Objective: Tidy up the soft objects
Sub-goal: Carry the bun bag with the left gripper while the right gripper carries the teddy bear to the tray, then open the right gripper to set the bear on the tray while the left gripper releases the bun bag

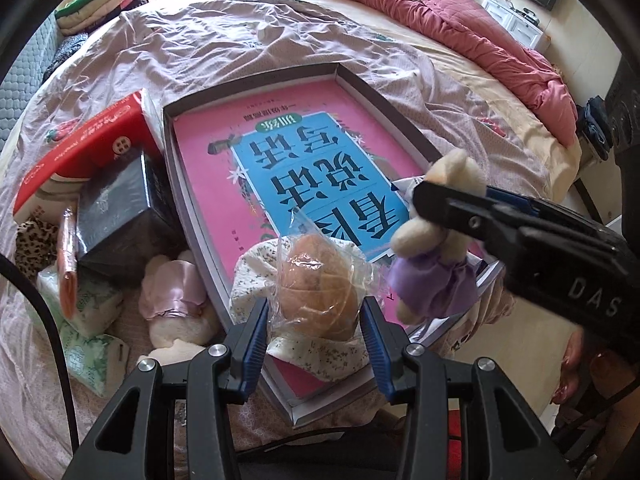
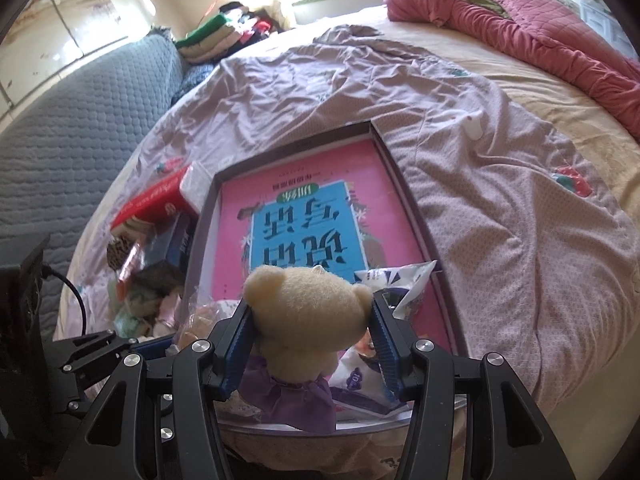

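Over a shallow box (image 1: 348, 80) on the bed (image 1: 240, 40), the left gripper (image 1: 316, 320) is clenching a wrapped bun (image 1: 316, 284) while the right gripper (image 2: 312, 340) is grasping a teddy bear (image 2: 304, 304), both seemingly being gathered into the box.

The far half of the shallow box (image 1: 348, 80), over the pink book (image 1: 208, 136), lies open. Cartons (image 1: 92, 136) and tissue packs (image 1: 84, 308) crowd its left side; the sheet (image 2: 500, 184) to its right is bare.
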Available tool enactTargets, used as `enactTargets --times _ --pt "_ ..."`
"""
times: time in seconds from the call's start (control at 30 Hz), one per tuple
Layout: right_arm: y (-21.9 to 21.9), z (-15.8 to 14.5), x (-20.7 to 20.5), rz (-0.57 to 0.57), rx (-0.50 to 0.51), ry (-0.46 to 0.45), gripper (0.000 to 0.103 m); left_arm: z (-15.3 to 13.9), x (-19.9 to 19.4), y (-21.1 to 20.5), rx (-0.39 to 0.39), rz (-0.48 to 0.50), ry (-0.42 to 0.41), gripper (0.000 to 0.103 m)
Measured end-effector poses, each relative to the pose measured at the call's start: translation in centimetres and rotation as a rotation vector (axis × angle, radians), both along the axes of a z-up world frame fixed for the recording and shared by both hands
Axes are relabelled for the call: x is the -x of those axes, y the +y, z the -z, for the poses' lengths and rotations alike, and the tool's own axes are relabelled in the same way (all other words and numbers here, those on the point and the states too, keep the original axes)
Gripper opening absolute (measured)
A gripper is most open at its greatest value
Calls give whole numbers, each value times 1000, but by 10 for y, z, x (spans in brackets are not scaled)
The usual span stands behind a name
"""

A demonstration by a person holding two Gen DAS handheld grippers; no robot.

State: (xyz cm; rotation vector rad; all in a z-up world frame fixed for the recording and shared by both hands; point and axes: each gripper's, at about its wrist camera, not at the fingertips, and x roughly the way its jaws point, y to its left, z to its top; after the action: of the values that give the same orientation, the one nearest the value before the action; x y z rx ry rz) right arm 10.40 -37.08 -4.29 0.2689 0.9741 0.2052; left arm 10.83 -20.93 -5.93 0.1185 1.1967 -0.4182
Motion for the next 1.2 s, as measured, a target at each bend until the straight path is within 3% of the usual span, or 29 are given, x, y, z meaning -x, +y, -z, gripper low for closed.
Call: enactTargets --times 0.53,1.2 --pt "16 30 -21 -17 60 58 58 12 -5 4 19 0 31 45" --pt "19 30 -24 -7 102 37 64 16 -9 9 59 -26 56 49"
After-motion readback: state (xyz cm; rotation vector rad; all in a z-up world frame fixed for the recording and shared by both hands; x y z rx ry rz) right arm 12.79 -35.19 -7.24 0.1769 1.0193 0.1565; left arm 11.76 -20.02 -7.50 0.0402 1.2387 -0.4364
